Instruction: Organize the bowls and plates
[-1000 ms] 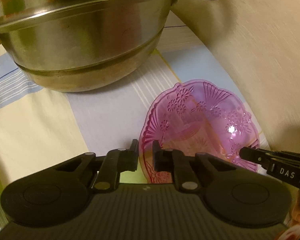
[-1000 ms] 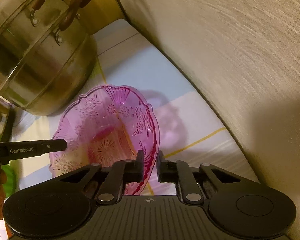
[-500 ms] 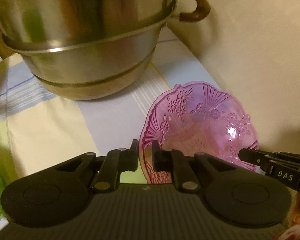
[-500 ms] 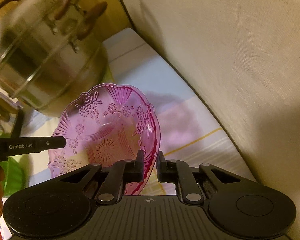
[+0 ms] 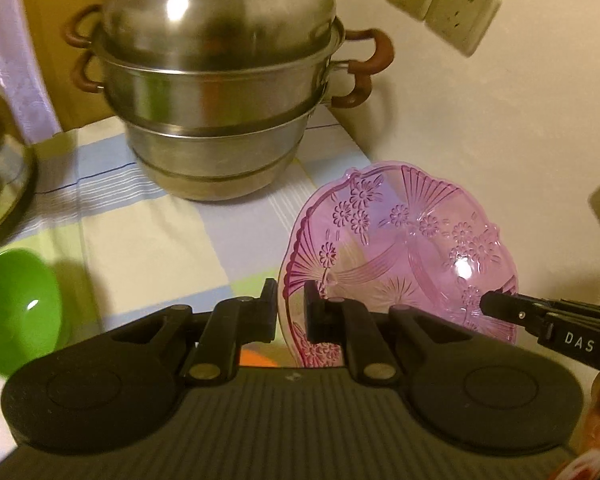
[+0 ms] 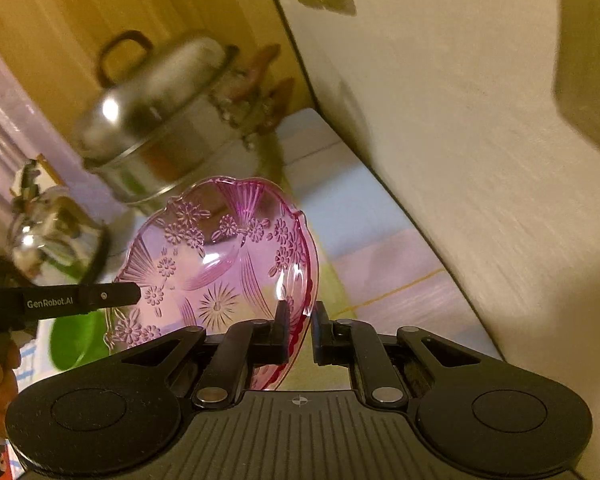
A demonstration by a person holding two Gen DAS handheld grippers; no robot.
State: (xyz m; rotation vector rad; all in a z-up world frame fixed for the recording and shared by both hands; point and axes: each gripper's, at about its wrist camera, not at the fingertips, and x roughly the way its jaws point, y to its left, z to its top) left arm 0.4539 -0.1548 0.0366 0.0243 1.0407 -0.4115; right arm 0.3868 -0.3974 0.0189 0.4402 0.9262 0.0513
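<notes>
A clear pink plate (image 5: 400,248) with pressed flowers hangs in the air above the checked tablecloth (image 5: 148,248). My left gripper (image 5: 290,294) is shut on the plate's left rim. My right gripper (image 6: 300,314) is shut on the opposite rim of the same pink plate (image 6: 220,256). In the left wrist view the right gripper's tip (image 5: 496,306) reaches the plate from the right. In the right wrist view the left gripper (image 6: 130,294) comes in from the left. A green bowl (image 5: 16,308) stands on the cloth at the left, below the plate.
A tall steel steamer pot (image 5: 220,92) with brown handles stands at the back of the table. A shiny kettle (image 6: 56,236) is at the left, with the green bowl (image 6: 76,340) in front of it. The wall (image 6: 460,120) with sockets (image 5: 440,4) runs along the table's right side.
Both grippers have risen with the pink plate between them. The table has dropped away, the whole steamer pot now shows, and the green bowl has come into view.
</notes>
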